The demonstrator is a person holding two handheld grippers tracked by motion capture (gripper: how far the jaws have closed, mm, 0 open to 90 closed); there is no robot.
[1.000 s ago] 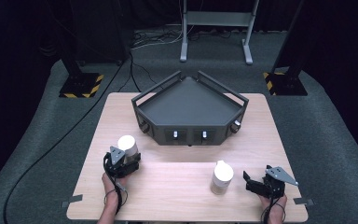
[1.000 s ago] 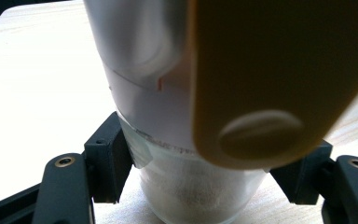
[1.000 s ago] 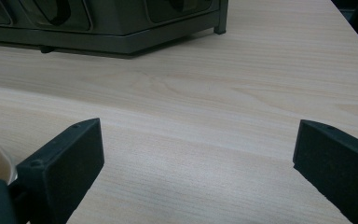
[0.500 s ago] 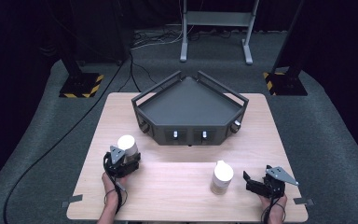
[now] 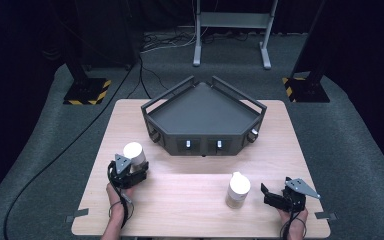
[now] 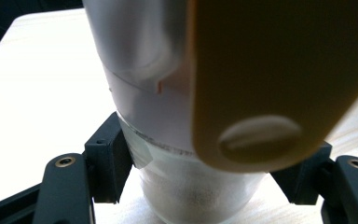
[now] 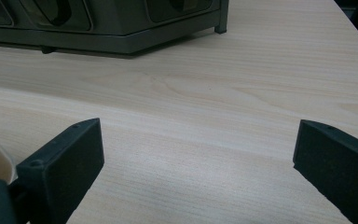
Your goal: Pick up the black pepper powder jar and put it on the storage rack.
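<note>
Jar (image 5: 133, 152), white-capped, left of tray (image 5: 203, 107): your left gripper (image 5: 125, 172) clamps it; label unreadable. Right gripper (image 5: 271, 196) gapes empty beside bottle (image 5: 238, 189).

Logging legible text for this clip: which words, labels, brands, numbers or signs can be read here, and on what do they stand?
Readable text: none.
White bottle in the left gripper: a pale label band and a tan panel, both blurred, no letters legible.
Second white bottle near the right gripper: too small to read.
Dark tray: two small lit spots on its front, no characters readable.
Yellow-black hazard stripes on the floor stand bases: a marking, no words.
</note>
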